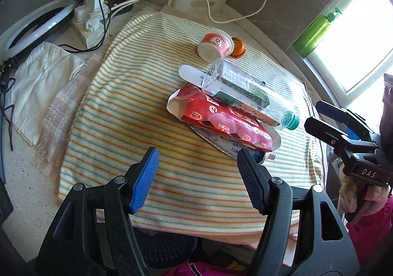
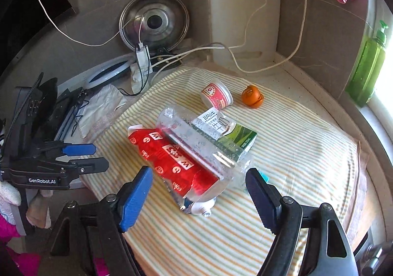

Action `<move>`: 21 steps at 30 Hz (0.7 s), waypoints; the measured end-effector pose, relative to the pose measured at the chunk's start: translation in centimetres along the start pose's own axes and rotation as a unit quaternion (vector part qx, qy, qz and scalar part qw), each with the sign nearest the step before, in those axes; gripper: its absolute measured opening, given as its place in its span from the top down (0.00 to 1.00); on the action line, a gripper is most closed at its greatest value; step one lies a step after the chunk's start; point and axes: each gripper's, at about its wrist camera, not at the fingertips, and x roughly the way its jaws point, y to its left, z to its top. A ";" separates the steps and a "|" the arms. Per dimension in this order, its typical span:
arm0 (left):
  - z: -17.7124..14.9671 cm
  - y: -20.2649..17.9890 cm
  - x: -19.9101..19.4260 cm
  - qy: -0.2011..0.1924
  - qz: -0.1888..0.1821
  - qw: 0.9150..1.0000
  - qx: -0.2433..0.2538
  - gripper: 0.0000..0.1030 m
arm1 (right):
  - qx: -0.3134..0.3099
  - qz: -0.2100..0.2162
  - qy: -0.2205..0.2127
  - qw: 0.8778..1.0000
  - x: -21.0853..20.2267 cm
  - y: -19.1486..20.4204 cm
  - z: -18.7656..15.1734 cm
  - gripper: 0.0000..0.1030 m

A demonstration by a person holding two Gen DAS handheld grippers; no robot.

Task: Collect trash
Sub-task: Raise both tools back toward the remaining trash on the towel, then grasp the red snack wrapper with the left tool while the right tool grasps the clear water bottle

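Both grippers [image 1: 197, 153] [image 2: 199, 177] wide, empty; bottle [image 2: 196, 148] atop red carton [image 2: 169, 155]; cup [image 2: 216, 95] beyond.

On the striped cloth [image 1: 152, 94], a clear plastic bottle with a teal cap [image 1: 248, 94] is seen lying across a crumpled red carton [image 1: 221, 124]. Behind them a red-and-white paper cup [image 1: 215, 45] is tipped on its side. The left hand-held gripper [image 1: 196, 173] is held spread and empty above the cloth.

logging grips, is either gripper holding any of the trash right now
Nothing is held: the left gripper and right gripper are both open above the clear plastic bottle.
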 end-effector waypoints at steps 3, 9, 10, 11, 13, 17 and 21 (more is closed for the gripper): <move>0.9 0.0 1.2 0.009 -0.010 0.999 -0.029 0.34 | -0.019 0.006 0.018 1.000 1.6 -0.7 1.1 0.22; 2.0 1.0 3.4 0.024 -0.022 0.996 -0.087 0.34 | -0.062 0.032 0.066 0.995 5.0 -1.3 2.1 0.22; 2.2 1.1 3.7 0.026 -0.023 0.995 -0.093 0.34 | -0.071 0.033 0.073 0.994 5.6 -1.2 2.2 0.22; 2.3 1.1 4.0 0.027 -0.023 0.994 -0.099 0.34 | -0.080 0.033 0.079 0.993 6.1 -1.2 2.2 0.22; 2.7 1.2 4.5 0.028 -0.022 0.994 -0.108 0.34 | -0.096 0.031 0.090 0.991 7.1 -1.1 2.4 0.22; 3.3 1.2 5.4 0.028 -0.018 0.992 -0.120 0.34 | -0.109 0.038 0.106 0.988 8.8 -1.1 2.9 0.22; 3.8 1.0 6.2 0.028 -0.015 0.991 -0.130 0.34 | -0.108 0.048 0.116 0.986 10.2 -1.1 3.3 0.25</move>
